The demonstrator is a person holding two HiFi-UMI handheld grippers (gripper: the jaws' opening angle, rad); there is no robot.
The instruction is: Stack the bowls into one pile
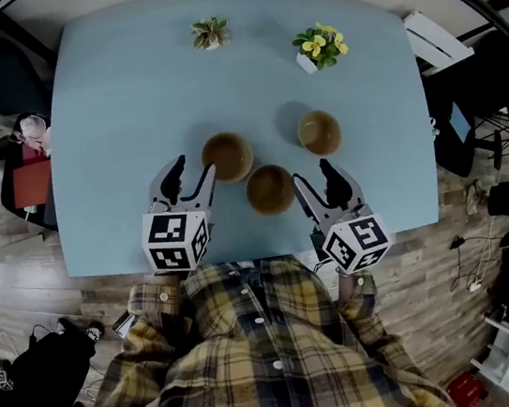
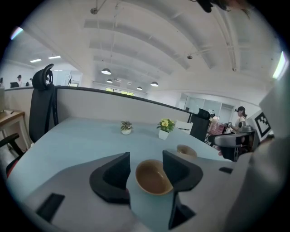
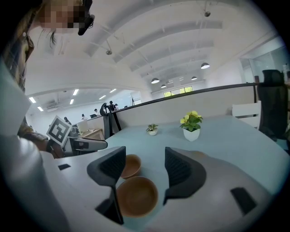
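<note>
Three bowls [image 1: 319,132] sat unstacked near the table's [image 1: 124,94] front edge, my left gripper [image 1: 194,169] wide open just short of the left bowl [image 1: 227,157], my right gripper [image 1: 312,174] wide and empty beside the middle bowl [image 1: 270,189]. I judged a clipped rim could skid one off; no writing was readable.

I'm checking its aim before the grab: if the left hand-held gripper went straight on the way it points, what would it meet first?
The left bowl, framed between the open jaws of the left hand-held gripper. The right jaw probably reaches its rim first, though depth is unclear.
</note>
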